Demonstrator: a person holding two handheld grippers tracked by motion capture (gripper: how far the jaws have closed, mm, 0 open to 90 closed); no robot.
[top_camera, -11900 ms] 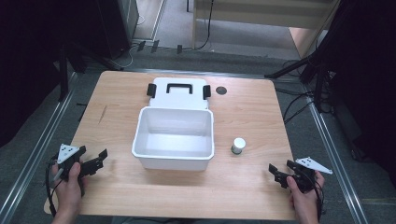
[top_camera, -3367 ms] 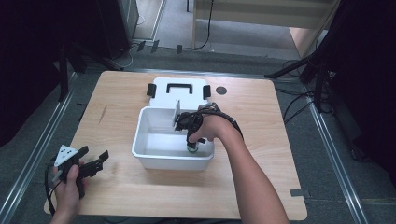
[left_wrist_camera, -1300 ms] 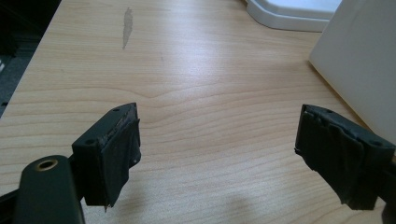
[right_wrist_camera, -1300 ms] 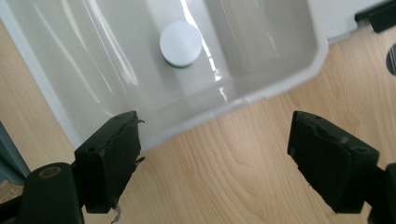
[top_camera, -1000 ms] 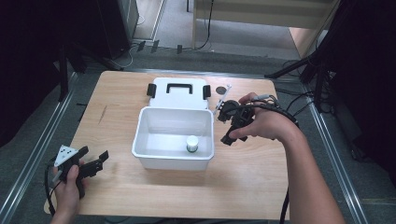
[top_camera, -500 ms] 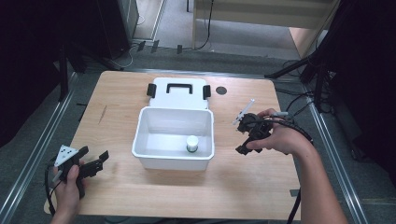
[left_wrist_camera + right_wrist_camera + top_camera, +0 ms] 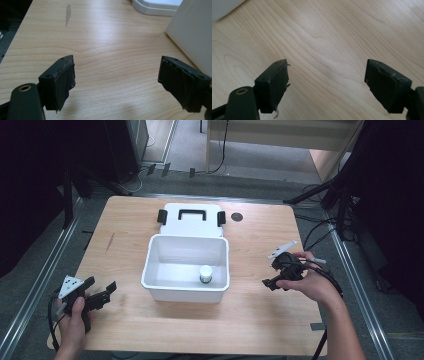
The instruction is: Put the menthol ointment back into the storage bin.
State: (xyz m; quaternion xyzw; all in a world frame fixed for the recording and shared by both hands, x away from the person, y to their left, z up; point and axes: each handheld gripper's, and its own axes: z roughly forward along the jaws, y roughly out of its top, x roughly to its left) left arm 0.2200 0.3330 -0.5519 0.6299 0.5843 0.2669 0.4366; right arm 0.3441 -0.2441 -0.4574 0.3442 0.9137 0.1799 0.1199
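Bin (image 7: 186, 265), white, open-topped, sits mid-surface (image 7: 250, 320) between both sets of fingers; its wall edges the right of the left gripper view. Lid (image 7: 190, 217) lies flat touching its far side. Left gripper (image 7: 102, 295): fingers wide, empty. Right gripper (image 7: 270, 282): fingers wide, empty, over bare wood. Small white-capped jar (image 7: 205, 274) stands upright inside bin, nearer the right gripper.

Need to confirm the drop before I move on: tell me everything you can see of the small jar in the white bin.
The small jar stands upright on the floor of the open white bin, near its front right corner, close to the front wall. It has a round white cap over a darker, greenish body; the material is too small to tell. Nothing grips it: both grippers are outside the bin, jaws open.
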